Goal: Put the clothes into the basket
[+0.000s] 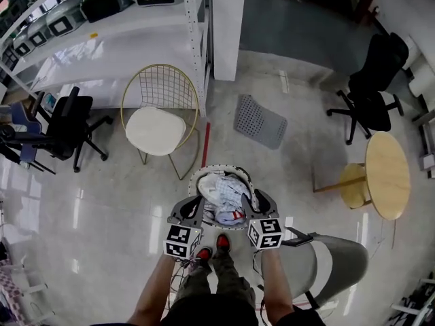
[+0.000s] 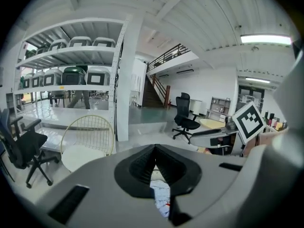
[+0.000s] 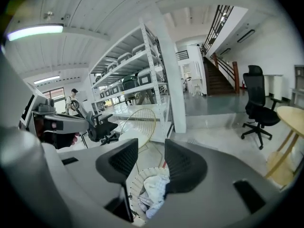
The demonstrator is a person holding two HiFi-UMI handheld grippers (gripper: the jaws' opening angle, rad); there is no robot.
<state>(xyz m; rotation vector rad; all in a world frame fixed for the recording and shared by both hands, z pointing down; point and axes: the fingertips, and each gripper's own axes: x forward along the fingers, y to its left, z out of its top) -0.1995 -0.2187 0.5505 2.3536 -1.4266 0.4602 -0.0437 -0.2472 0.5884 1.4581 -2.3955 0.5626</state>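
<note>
Clothes lay heaped in one basket, below two grippers: the left gripper closed and empty, the right gripper with jaws apart, holding nothing.

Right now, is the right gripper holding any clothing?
No, the right gripper has its jaws apart with nothing between them; the clothes lie in the basket below.

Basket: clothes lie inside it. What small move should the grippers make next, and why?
Probably pull both back and stop: the clothes lie inside the basket, the right gripper is open and empty, the left gripper shut on nothing.
</note>
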